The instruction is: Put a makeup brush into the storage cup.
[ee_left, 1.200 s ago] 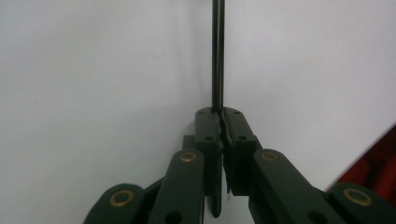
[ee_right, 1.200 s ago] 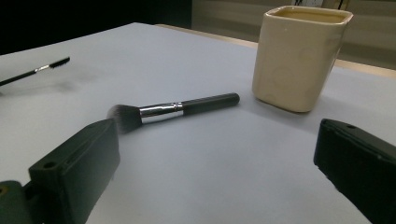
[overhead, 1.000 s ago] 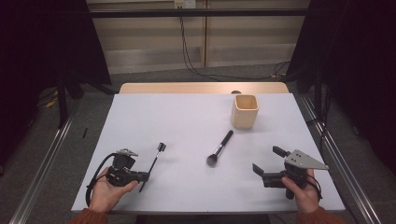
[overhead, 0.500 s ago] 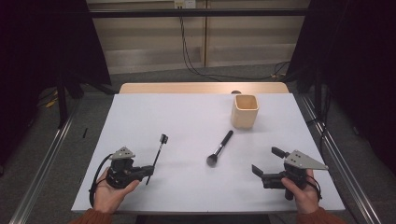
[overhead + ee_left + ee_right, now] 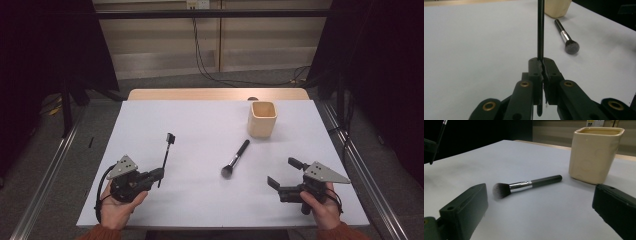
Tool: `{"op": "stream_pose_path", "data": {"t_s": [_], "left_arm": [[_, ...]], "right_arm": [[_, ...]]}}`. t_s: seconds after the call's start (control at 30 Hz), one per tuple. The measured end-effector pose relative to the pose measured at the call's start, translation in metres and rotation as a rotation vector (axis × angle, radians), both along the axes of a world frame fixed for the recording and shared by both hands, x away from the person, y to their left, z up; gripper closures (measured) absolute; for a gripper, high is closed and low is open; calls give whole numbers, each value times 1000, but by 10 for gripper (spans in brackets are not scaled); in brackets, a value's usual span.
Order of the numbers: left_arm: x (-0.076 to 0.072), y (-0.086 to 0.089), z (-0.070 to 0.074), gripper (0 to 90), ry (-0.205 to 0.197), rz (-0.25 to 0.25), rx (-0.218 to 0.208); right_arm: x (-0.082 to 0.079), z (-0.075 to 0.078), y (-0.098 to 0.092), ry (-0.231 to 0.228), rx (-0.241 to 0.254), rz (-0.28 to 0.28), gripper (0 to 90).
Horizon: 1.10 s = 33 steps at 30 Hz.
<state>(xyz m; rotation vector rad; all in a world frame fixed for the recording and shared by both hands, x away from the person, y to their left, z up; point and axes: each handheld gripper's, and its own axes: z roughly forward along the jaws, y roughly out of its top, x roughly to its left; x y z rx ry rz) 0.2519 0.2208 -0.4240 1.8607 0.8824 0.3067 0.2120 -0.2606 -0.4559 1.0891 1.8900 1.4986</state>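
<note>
The left gripper [image 5: 159, 174] gripped a thin, light, stiff brush [image 5: 166, 152] by its handle's end; it looked apt to pivot. The right gripper [image 5: 283, 172] stood open.

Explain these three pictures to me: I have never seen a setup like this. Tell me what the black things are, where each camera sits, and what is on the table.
A person sits at a white table with a hand-held two-jaw tool in each hand. One camera looks down from above; one more rides on each tool, looking along its jaws. The left tool is shut on a thin black brush, its tip raised. The right tool is open and holds nothing. A fluffy makeup brush lies on the table, beside a cream square cup.
</note>
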Motion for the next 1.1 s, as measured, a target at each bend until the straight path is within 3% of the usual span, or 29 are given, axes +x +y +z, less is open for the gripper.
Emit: {"op": "stream_pose_path", "data": {"t_s": [0.17,0.4,0.67,1.1], "left_arm": [[-2,-3,5,860,-46,-8,-32],[-3,-12,9,859,-59,-44,-40],[0,-27,10,859,-74,-86,-55],[2,-48,13,859,-83,-130,-63]], "right_arm": [[0,-1,4,-5,13,23,0],[1,0,7,4,24,52,0],[4,8,15,5,71,81,2],[10,18,36,-43,51,168,0]]}}
